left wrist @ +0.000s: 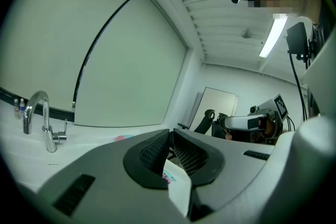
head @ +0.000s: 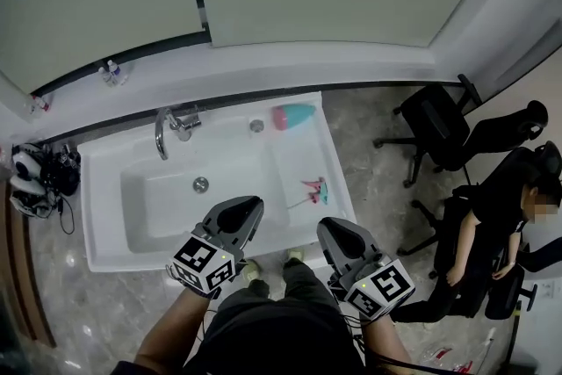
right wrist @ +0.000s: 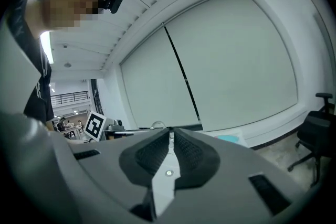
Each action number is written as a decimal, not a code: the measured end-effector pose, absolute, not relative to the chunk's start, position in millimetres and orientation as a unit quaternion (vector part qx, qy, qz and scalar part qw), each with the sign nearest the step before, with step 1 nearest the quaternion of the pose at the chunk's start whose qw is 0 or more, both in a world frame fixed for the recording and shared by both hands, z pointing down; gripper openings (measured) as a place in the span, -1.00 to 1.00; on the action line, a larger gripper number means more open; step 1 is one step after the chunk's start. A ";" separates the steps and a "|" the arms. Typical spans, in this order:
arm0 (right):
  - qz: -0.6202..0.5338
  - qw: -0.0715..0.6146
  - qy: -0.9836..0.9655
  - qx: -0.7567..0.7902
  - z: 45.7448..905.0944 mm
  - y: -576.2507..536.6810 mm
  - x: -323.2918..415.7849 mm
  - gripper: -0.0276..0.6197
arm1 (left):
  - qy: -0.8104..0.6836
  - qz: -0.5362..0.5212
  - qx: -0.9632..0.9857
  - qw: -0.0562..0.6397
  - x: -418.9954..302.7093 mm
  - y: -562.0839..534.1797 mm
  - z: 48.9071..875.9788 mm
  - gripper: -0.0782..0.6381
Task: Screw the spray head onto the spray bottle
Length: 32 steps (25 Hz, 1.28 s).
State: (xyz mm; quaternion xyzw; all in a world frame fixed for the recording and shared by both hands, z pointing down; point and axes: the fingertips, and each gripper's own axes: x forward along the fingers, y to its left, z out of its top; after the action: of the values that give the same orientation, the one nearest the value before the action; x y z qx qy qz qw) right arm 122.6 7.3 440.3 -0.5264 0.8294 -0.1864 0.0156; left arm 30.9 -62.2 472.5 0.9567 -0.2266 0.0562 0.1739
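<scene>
Left gripper (head: 243,212): jaws clenched together, nothing between them; held over the front rim of the sink.
Right gripper (head: 333,230): jaws pressed shut and empty; held just off the sink's front right corner.
Spray head (head: 313,189): pink and teal, lying on the drainboard, ahead of both grippers and roughly between their tips, touching neither.
Spray bottle (head: 292,115): teal with a pink end, lying on its side at the back of the drainboard, well apart from both grippers and from the spray head.
Sink (head: 105,250): white, with its basin left of the drainboard.
Faucet (head: 167,129): chrome, on the back rim, left of the bottle.
Person (head: 492,215): seated on an office chair, right of the sink.
</scene>
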 end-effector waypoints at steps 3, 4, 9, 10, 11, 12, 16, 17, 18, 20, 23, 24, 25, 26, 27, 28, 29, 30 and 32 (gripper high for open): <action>-0.208 -0.011 0.827 -0.523 472.1 -25.8 141.2 -0.90 | -0.227 0.083 0.956 0.167 55.9 -101.2 496.8 -0.76; -0.218 -0.020 0.826 -0.519 484.4 -36.4 148.2 -0.90 | -0.229 0.094 0.955 0.163 65.1 -116.8 505.8 -0.76; -0.264 -0.050 0.828 -0.492 536.1 -84.7 180.9 -0.81 | -0.245 0.133 0.946 0.164 110.1 -199.5 549.4 -0.76; -0.271 -0.053 0.826 -0.491 546.2 -92.9 187.8 -0.80 | -0.244 0.140 0.945 0.165 119.3 -213.7 557.9 -0.76; -0.280 -0.056 0.822 -0.492 557.2 -100.3 195.4 -0.79 | -0.242 0.147 0.945 0.166 129.4 -226.9 567.2 -0.75; -0.290 -0.059 0.817 -0.494 569.5 -106.5 203.8 -0.78 | -0.238 0.155 0.944 0.166 140.1 -239.1 577.6 -0.67; -0.344 -0.077 0.792 -0.498 623.1 -121.4 232.9 -0.74 | -0.226 0.204 0.940 0.155 179.9 -283.6 625.1 -0.50; -0.355 -0.080 0.788 -0.497 633.3 -124.1 238.0 -0.74 | -0.225 0.218 0.938 0.148 187.5 -294.8 635.7 -0.50; -0.363 -0.081 0.784 -0.497 641.4 -126.4 242.3 -0.74 | -0.224 0.231 0.936 0.140 194.1 -305.6 644.9 -0.46; -0.376 -0.079 0.779 -0.496 652.7 -129.0 249.0 -0.74 | -0.223 0.254 0.933 0.120 204.9 -324.2 658.9 -0.42; -0.390 -0.073 0.773 -0.495 662.4 -131.5 257.5 -0.74 | -0.216 0.298 0.926 0.083 218.3 -344.9 676.1 -0.30; -0.391 -0.071 0.772 -0.495 665.3 -133.3 260.9 -0.74 | -0.211 0.319 0.921 0.069 222.7 -350.0 683.1 -0.25; -0.392 -0.069 0.772 -0.496 668.4 -135.3 264.2 -0.74 | -0.203 0.342 0.916 0.054 226.8 -354.2 691.1 -0.20; -0.394 -0.068 0.771 -0.496 671.9 -137.1 267.1 -0.74 | -0.195 0.367 0.909 0.041 230.3 -357.3 700.0 -0.13; -0.397 -0.068 0.769 -0.497 675.7 -138.7 269.2 -0.74 | -0.184 0.390 0.902 0.028 233.1 -359.4 708.9 -0.08; -0.401 -0.069 0.767 -0.496 679.1 -140.0 270.3 -0.74 | -0.174 0.413 0.894 0.016 235.4 -361.1 717.1 -0.03; -0.406 -0.070 0.765 -0.495 682.0 -141.2 270.8 -0.74 | -0.164 0.433 0.886 0.006 237.4 -362.5 724.2 0.01; -0.410 -0.070 0.764 -0.493 684.2 -142.3 270.7 -0.74 | -0.155 0.451 0.879 -0.002 239.0 -364.0 730.2 0.02; -0.417 -0.067 0.763 -0.490 686.5 -144.5 270.4 -0.74 | -0.142 0.479 0.866 -0.011 241.6 -366.8 739.6 0.07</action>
State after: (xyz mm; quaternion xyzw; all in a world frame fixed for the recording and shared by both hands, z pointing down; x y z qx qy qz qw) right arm 270.4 -144.5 686.5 -0.4902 0.7625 -0.4170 -0.0667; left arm 241.6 -366.8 739.6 0.8659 -0.1422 0.4794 -0.0107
